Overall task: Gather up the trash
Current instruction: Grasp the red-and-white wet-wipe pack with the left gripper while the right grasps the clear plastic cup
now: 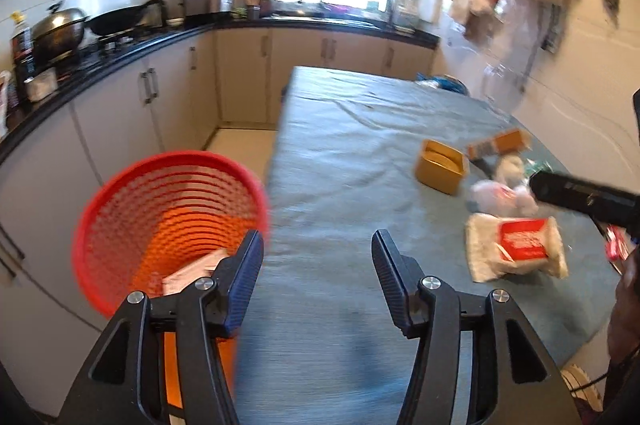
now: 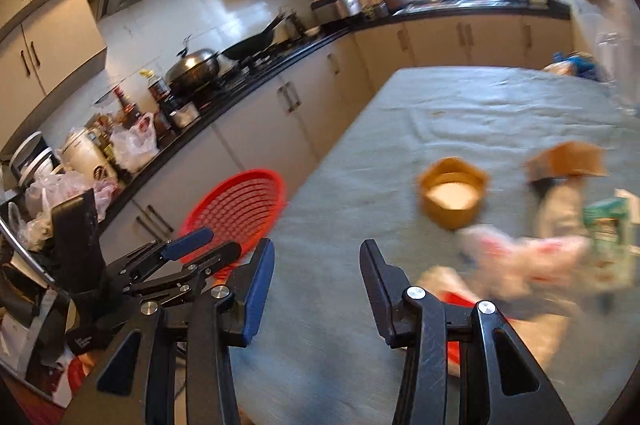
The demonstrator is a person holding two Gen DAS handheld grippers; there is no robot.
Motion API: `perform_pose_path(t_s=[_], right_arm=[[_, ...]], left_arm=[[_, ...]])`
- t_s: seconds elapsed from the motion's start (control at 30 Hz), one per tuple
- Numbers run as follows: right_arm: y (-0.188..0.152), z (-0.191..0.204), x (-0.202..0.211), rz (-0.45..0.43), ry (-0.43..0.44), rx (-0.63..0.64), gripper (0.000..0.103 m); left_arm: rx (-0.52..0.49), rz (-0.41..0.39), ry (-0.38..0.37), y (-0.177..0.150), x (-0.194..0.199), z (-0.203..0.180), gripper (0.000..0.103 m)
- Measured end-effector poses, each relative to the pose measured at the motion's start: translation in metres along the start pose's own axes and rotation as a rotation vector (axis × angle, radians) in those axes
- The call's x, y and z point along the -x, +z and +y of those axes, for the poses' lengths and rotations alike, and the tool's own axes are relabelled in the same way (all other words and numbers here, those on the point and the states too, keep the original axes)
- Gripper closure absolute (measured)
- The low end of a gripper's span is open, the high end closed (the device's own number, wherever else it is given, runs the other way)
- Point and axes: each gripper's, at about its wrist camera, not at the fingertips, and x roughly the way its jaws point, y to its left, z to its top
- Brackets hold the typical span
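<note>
Red mesh bin [image 1: 168,225] holding one scrap, wrappers [image 1: 516,249] still littering counter [image 1: 340,145], both jaws spread empty.

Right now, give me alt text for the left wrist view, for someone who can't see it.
Open, empty left tongs hover over a grey-clothed table, a red mesh wastebasket holding paper at left. Scattered to the right lie a yellow box, crumpled wrappers and the right tongs.
</note>
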Motion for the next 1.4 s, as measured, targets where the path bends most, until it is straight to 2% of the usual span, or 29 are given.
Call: perform_pose_path(t_s=[0.17,0.27,0.4,0.53,0.6,0.67,0.7,0.73,0.87,1.0,1.1,1.4], right_arm=[[-0.015,-0.048,0.048,-0.080,-0.171,-0.040,0.055],[-0.029,-0.072,0.063,-0.083,-0.264,-0.058,0.056],[-0.044,-0.088,0.067,-0.051,-0.313,-0.066,0.065],[-0.049,-0.090,0.058,-0.027,-0.358,-0.030,0.070],[-0.050,-0.089,0.049,-0.011,-0.357,-0.018,0.073],[-0.052,-0.088,0.041,0.010,-0.387,-0.003,0.082],[-0.053,-0.089,0.039,0.015,-0.401,-0.002,0.094],[-0.053,-0.091,0.040,0.009,-0.400,-0.011,0.097],[-0.050,-0.101,0.057,-0.049,-0.441,-0.035,0.098],[-0.045,-0.108,0.078,-0.111,-0.474,-0.058,0.098],[-0.044,-0.114,0.089,-0.136,-0.446,-0.097,0.098],[-0.049,-0.131,0.105,-0.173,-0.397,-0.158,0.098]], left_arm=[[-0.059,0.040,-0.072,-0.001,-0.017,-0.038,0.048],[-0.096,0.063,-0.109,-0.003,-0.025,-0.059,0.047],[-0.146,0.076,-0.144,-0.007,-0.031,-0.083,0.047],[-0.166,0.089,-0.165,-0.008,-0.034,-0.092,0.046],[-0.170,0.093,-0.173,-0.010,-0.033,-0.094,0.045],[-0.176,0.095,-0.179,-0.011,-0.032,-0.097,0.043],[-0.183,0.097,-0.179,-0.011,-0.033,-0.100,0.042],[-0.188,0.099,-0.180,-0.012,-0.033,-0.101,0.042],[-0.195,0.108,-0.185,-0.013,-0.035,-0.105,0.040],[-0.180,0.130,-0.223,-0.011,-0.040,-0.110,0.037],[-0.207,0.145,-0.254,-0.010,-0.042,-0.123,0.031],[-0.321,0.170,-0.310,-0.012,-0.047,-0.156,0.031]])
